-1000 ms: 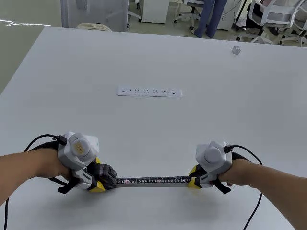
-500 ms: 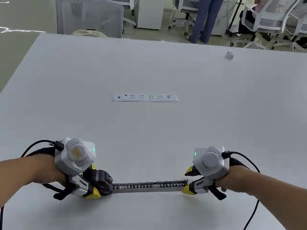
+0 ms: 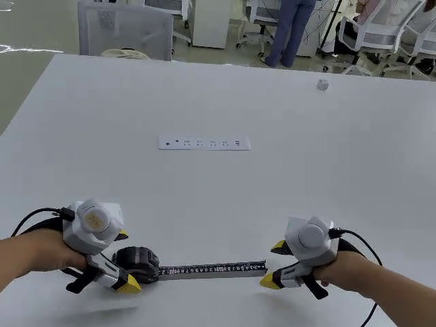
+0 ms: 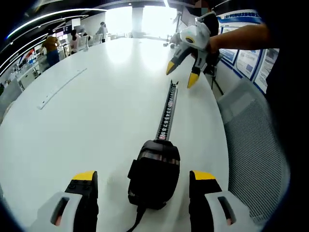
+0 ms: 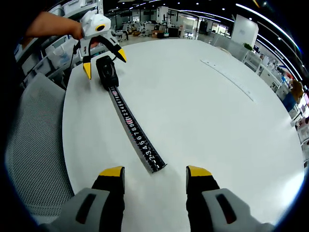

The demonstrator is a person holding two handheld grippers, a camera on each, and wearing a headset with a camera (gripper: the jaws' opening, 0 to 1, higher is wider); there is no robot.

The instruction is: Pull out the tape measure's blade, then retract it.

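While your left gripper [image 4: 143, 177] straddles the tape measure [image 4: 154, 170], its jaws stand wide apart with bare table on either side of the black case, so it has hold of nothing. The case lies on the white table [image 3: 286, 184] near the edge closest to you. Its blade [image 5: 133, 131] runs flat along the tabletop toward your right gripper [image 5: 155, 171]. That gripper is likewise spread wide and empty. In the right gripper view the blade's tip lies just ahead of the yellow fingertips [image 5: 112, 171], in line with the gap between them and touching neither.

In the head view the left gripper's body covers part of the case, and from there you cannot tell whether the lower fingertip touches it. A dark strap or cord trails from the back of the case and is cut off by the lower edge of the left gripper view. The blade's numerals read clearly near the right gripper but blur toward the case.

Farther up the table lies a white power strip [image 3: 204, 143], and well beyond it a small pale object [image 3: 322, 84] too small to identify. Office chairs [image 3: 395, 27] and a person's legs [image 3: 285, 27] beyond the table are cut off by the head view's top edge.
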